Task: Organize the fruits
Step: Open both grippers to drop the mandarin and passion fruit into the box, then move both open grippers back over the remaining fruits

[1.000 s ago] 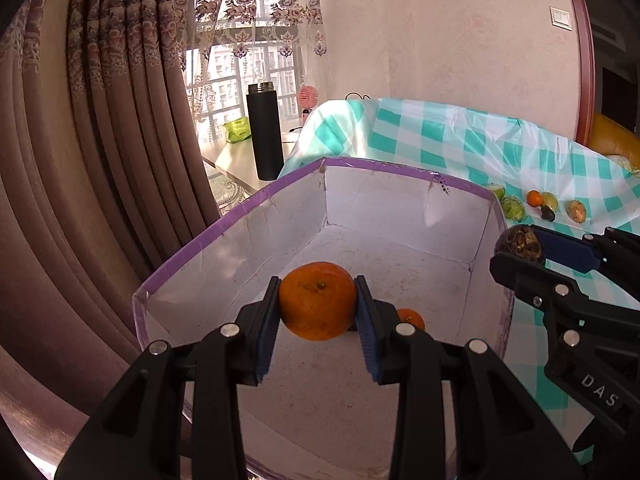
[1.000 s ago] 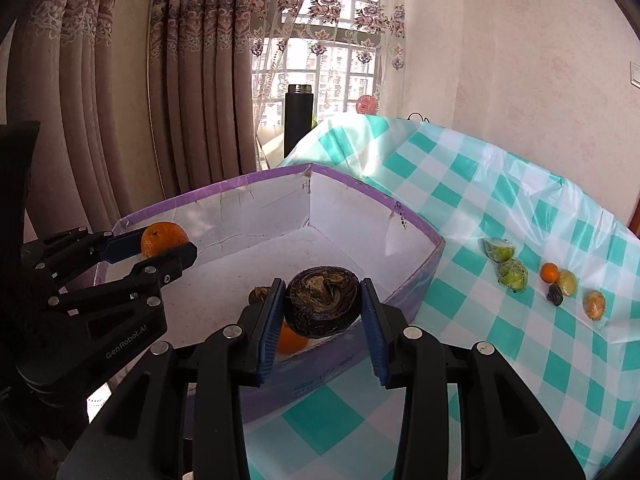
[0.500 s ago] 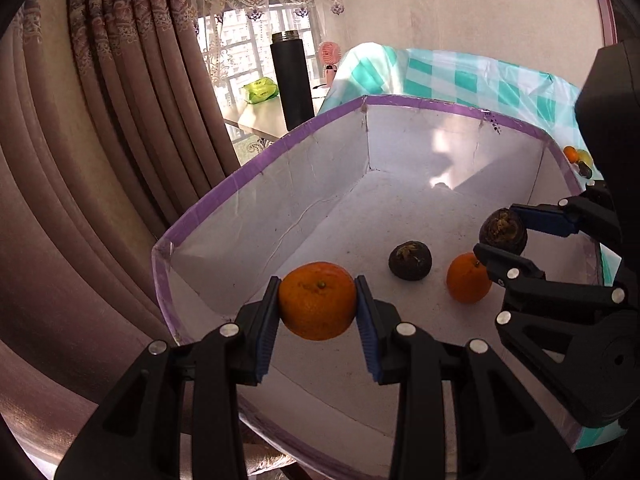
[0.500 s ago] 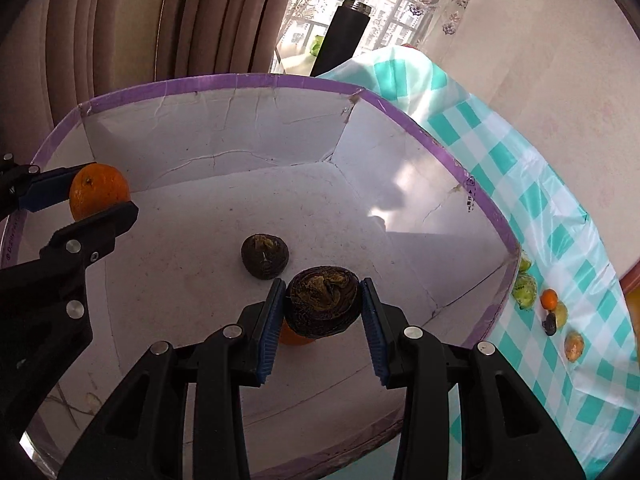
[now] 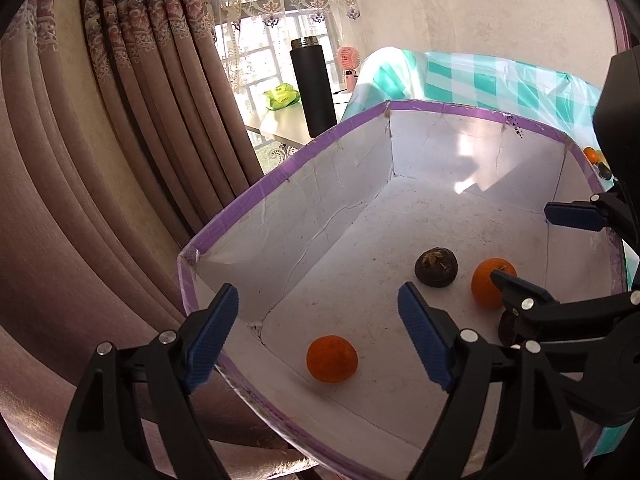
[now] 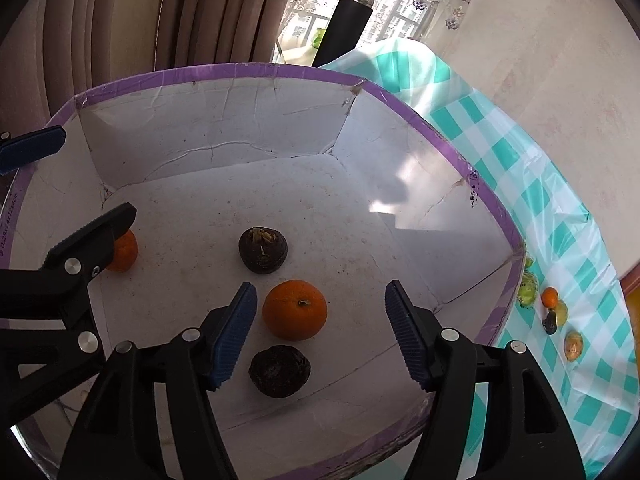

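A white box with a purple rim [image 5: 280, 176] [image 6: 404, 108] holds several fruits. My left gripper [image 5: 318, 336] is open above an orange [image 5: 331, 358] lying near the box's near corner; that orange also shows in the right wrist view [image 6: 124, 251]. My right gripper [image 6: 320, 332] is open above a dark brown fruit [image 6: 279, 371] and a second orange [image 6: 295, 309] [image 5: 490, 286]. Another dark brown fruit [image 6: 263, 249] [image 5: 436, 268] lies mid-box. The right gripper [image 5: 532, 252] shows at the right of the left wrist view.
Several small fruits [image 6: 552, 312] lie on the teal checked tablecloth [image 6: 560, 220] to the right of the box. A black flask [image 5: 312, 88] stands on a side table behind the box. Curtains [image 5: 100, 160] hang close on the left.
Both grippers have opened. The orange dropped from the left gripper and the dark fruit from the right gripper onto the box floor.
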`<state>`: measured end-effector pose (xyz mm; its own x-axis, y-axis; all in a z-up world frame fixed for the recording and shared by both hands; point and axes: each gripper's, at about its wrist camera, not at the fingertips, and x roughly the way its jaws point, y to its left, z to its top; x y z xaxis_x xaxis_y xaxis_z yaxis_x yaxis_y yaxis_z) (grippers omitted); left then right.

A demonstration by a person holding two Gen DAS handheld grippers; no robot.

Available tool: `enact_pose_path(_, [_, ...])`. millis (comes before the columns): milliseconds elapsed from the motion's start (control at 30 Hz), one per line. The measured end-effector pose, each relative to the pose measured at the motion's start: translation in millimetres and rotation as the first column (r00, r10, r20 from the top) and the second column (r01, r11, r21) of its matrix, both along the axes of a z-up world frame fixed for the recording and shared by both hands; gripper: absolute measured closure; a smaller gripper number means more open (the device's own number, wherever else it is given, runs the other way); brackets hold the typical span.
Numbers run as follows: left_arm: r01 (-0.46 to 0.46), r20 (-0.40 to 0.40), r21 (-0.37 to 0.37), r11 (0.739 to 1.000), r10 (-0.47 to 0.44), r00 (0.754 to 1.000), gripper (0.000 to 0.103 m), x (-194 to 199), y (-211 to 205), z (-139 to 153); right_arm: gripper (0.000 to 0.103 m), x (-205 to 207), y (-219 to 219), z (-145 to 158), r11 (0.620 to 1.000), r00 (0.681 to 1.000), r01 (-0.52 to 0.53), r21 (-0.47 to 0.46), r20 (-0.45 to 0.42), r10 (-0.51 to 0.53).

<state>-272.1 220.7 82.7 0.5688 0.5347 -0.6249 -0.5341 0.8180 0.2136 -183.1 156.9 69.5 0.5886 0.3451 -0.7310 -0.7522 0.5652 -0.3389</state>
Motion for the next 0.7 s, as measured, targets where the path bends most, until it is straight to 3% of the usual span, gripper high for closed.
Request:
enact_pose_path(167, [-0.027,0.011,0.03,0.999,0.027,1.0,0.014,-1.0,1.1,5.7,0.038,-2.7,-4.7,5.1,0.998,1.0,0.0,0.055,0.029,-0.002])
enact_pose_path(267, [-0.04,0.062,0.057,0.998,0.036,0.997,0.008,-7.7,-1.8,18.5,0.037,-2.4,-17.1,18.5,0.989,0.999,0.011,0.15,0.042,-0.018])
enact_pose_path(333, [-0.046,0.115,0.074,0.996,0.037,0.993,0.005,-12.9,-6.8,30.9,0.03,-1.1,-32.9,32.1,0.97,0.998,0.023,0.243,0.054,-0.037])
enact_pose_path(433, [-0.062,0.209,0.133,0.989,0.033,0.977,0.002,-21.4,-21.9,51.6,0.024,0.2,-66.1,51.8,0.92,0.995,0.038,0.391,0.074,-0.073])
enact_pose_path(533, [-0.063,0.321,0.199,0.978,-0.004,0.947,0.002,-31.4,-45.2,71.5,0.017,2.0,-107.0,64.8,0.847,0.987,0.057,0.529,0.097,-0.127])
enact_pose_path(700, [0.03,0.423,0.269,0.963,-0.146,0.894,0.002,-37.1,-95.6,88.7,0.017,20.5,-170.4,63.3,0.761,0.96,0.173,0.625,0.066,-0.273])
